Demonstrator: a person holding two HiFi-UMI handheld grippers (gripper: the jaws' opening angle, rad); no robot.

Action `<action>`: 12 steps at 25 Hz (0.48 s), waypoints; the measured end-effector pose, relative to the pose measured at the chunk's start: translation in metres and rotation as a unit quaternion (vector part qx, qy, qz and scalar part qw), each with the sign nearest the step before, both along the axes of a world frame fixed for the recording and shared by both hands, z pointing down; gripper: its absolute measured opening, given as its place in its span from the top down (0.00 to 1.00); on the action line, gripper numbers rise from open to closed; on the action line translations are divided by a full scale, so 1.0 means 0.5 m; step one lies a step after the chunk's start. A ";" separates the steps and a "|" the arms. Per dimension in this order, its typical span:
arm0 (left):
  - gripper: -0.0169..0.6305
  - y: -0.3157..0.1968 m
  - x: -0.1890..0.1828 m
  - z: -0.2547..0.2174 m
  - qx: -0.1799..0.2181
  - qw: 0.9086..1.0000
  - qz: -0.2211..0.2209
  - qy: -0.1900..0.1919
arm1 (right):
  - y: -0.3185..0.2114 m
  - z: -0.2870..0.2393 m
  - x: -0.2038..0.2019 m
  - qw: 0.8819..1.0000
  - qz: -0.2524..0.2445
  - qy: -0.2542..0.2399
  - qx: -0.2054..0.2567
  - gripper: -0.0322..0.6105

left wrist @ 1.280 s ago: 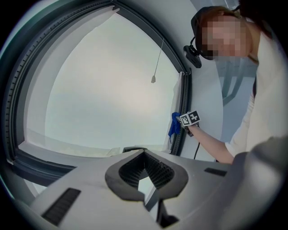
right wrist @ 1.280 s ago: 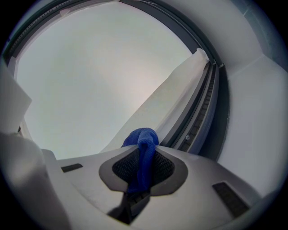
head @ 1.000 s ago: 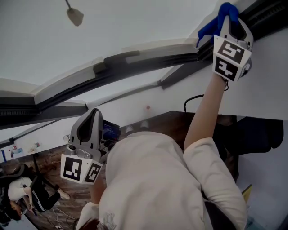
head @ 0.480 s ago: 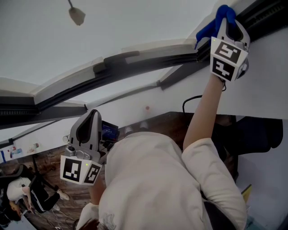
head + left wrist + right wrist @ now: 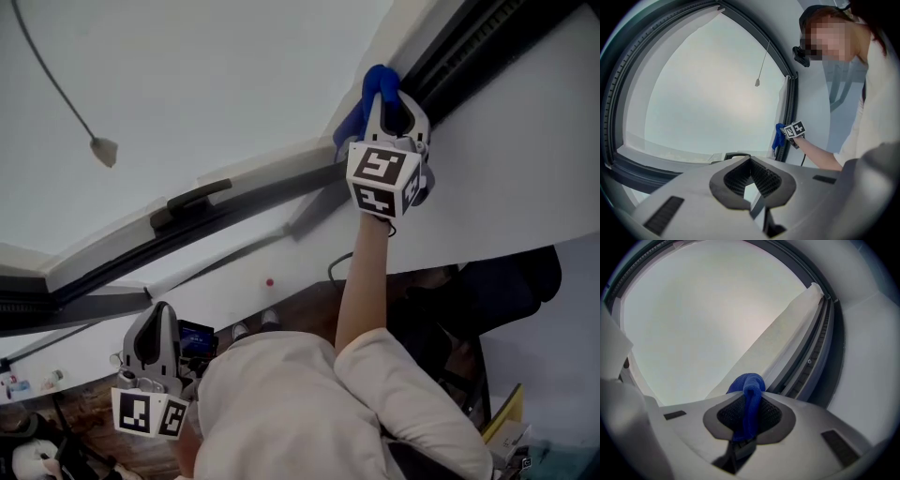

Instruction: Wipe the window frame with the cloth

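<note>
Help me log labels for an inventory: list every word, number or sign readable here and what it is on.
No readable text anywhere.
Square markers on the right cube and left cube: black-and-white patterns, not letters.
Small blue screen: too small to read.

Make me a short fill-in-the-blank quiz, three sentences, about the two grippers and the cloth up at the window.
1. The cloth clamped in the right gripper is ____ in colour.
2. The cloth is held up against the dark frame of the ____.
3. Held low, the left gripper has ____ between its jaws.

Missing words: blue; window; nothing
</note>
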State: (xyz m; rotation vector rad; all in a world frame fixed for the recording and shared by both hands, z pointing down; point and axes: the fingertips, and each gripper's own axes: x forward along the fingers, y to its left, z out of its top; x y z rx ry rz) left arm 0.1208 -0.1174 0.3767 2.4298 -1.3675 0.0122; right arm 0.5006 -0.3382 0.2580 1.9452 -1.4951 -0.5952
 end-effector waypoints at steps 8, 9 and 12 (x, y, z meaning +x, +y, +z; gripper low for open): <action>0.96 0.003 0.006 -0.004 0.004 1.000 0.004 -0.003 | 0.001 0.043 0.003 1.000 -0.001 0.002 -0.024 0.85; 0.96 0.003 0.005 -0.005 0.004 1.000 0.004 -0.004 | 0.001 0.050 0.003 1.000 -0.001 0.002 -0.028 0.85; 0.96 0.002 0.004 -0.007 0.005 1.000 0.003 -0.005 | 0.000 0.071 0.003 0.999 -0.001 0.005 -0.040 0.85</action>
